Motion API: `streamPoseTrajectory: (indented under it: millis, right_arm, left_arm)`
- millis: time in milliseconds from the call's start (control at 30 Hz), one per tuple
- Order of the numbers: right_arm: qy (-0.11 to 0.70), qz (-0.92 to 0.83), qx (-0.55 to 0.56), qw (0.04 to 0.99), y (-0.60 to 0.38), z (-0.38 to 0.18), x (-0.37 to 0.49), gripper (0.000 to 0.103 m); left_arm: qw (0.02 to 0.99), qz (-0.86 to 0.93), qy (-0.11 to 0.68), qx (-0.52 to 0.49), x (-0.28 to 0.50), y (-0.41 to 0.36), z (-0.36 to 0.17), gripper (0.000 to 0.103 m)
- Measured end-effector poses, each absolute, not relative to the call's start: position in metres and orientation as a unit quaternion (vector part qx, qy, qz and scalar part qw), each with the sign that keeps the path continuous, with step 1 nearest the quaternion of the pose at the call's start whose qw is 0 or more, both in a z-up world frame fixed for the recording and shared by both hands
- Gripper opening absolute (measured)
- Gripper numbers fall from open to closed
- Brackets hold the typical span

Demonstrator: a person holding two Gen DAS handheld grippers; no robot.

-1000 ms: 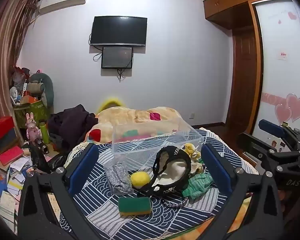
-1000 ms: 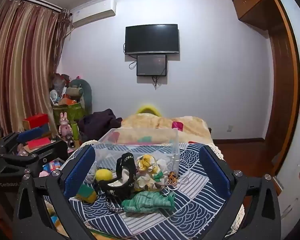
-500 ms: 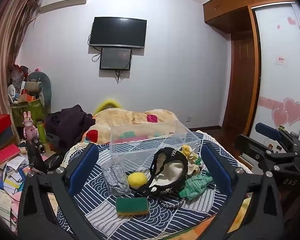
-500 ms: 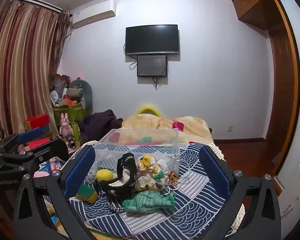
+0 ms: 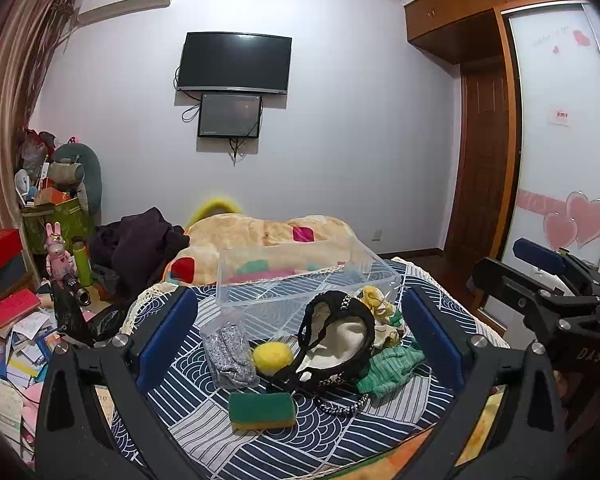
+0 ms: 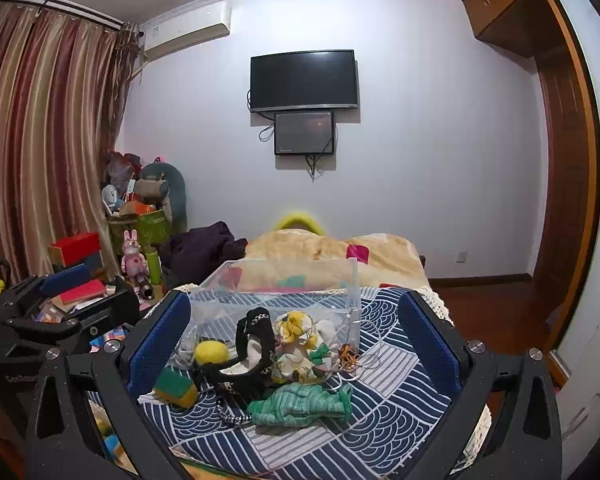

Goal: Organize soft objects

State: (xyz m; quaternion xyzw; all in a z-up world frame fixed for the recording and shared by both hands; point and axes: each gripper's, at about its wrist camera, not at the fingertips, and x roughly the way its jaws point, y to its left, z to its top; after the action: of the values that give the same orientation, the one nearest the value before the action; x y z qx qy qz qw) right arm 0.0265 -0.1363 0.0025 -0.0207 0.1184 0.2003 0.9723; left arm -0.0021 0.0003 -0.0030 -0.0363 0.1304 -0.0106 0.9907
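Landmark: clear rectangular plastic bin standing on the bed's navy wave-patterned quilt; it looks empty, only the bedding showing through its walls.
Soft things: all lie outside the bin, against or near its front wall. A grey knitted piece in a clear bag lies at the bin's front left corner; a fuzzy yellow ball lies just right of that; a black-trimmed cream cloth pouch with a beaded strap sits before the bin's front wall; a yellow-and-white floral cloth bundle touches the bin's front right; a crumpled green knit cloth and a green-and-yellow sponge block lie farthest from the bin.
Left gripper: released, jaws wide, nothing between them; held back from the pile.
Right gripper: released likewise, jaws spread, nothing held.
Change: over the last second the left view has crept slightly, the pile sitting a touch lower and more central between the fingers; the right view is almost unmoved. No object has shifted.
Meaning: sorting has probably not begun; this reads as lining up for a first pick.
Likely next: close in on one item and carry it over the bin's wall.
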Motion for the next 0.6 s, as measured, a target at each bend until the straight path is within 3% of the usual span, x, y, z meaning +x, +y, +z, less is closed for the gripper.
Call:
streamPoseTrajectory:
  millis: [600]
  right_arm:
    - [0.116, 0.201, -0.02, 0.973, -0.1368, 0.0037, 0.0256, 0.103]
  left_arm:
    - [0.991, -0.013, 0.129, -0.038, -0.0022, 0.002, -0.0035, 0.103]
